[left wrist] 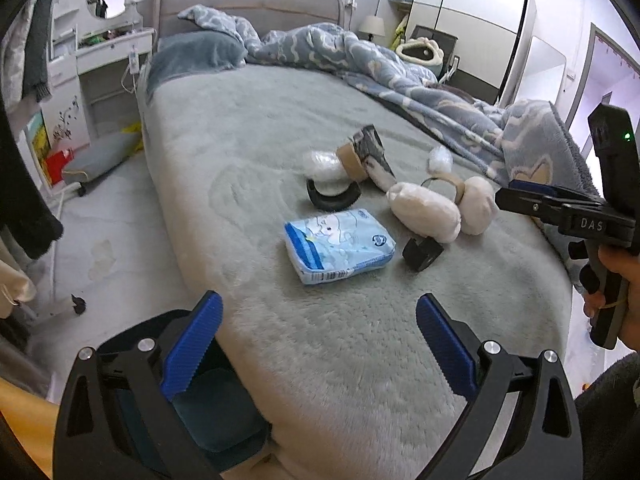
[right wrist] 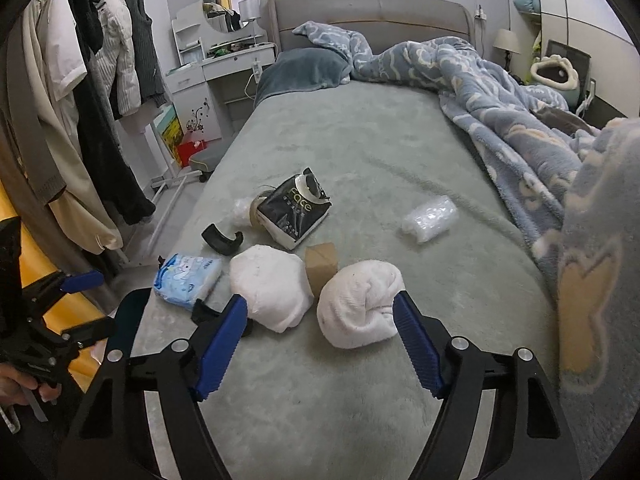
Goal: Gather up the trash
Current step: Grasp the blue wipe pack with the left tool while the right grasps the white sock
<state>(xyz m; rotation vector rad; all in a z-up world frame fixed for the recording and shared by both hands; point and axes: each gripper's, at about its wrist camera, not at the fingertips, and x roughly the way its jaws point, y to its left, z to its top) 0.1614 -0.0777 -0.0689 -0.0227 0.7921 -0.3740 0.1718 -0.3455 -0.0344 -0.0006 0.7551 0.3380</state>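
A wide bed with a grey-green plush cover (right wrist: 360, 136) fills the room, its padded grey headboard (right wrist: 368, 12) at 12 o'clock. A white dressing table with a round mirror (right wrist: 230, 2) stands at 11 o'clock, hanging clothes on a rack (right wrist: 92, 100) at 9, a glossy white wardrobe (left wrist: 472, 20) at 1.

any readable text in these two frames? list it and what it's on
"Face": black tissue pack on the bed.
"DAS": body of the right gripper, seen from the left wrist view; it may continue out of sight.
Blue wipes pack: printed picture and small print, too blurred to read.
Brown box: no text visible.
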